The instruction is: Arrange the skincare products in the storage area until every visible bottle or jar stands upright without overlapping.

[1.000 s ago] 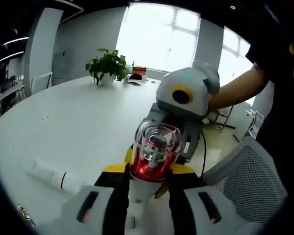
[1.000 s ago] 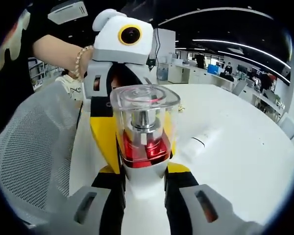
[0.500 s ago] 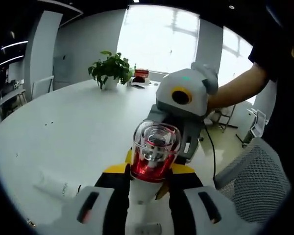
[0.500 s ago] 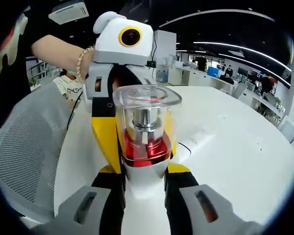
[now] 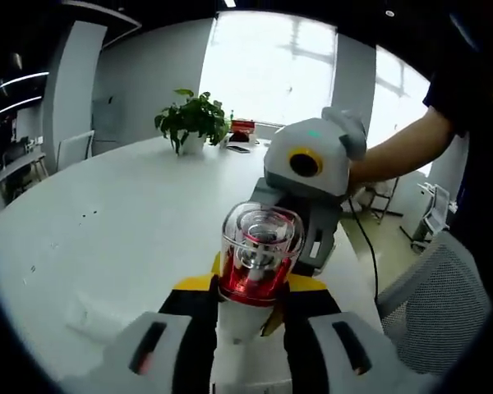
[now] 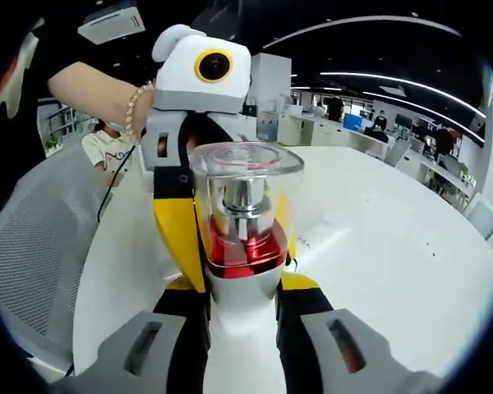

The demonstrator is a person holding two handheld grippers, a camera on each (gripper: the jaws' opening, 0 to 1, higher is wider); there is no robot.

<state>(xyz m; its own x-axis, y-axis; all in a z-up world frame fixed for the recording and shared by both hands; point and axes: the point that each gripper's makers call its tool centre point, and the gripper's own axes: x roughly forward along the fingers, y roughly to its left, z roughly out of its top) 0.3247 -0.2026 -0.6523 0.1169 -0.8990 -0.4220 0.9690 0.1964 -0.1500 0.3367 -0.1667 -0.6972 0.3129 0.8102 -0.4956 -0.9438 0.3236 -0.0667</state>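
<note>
Both the left gripper (image 5: 245,316) and the right gripper (image 6: 242,316) pinch one bottle (image 6: 245,226) above the table (image 6: 394,271); next it needs standing upright there.

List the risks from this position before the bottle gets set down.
Both tongs, left and right, clamp the same bottle from opposite sides above the table; pulling unevenly may twist it loose. The white tube lies flat nearby, so the bottle might land on it.
</note>
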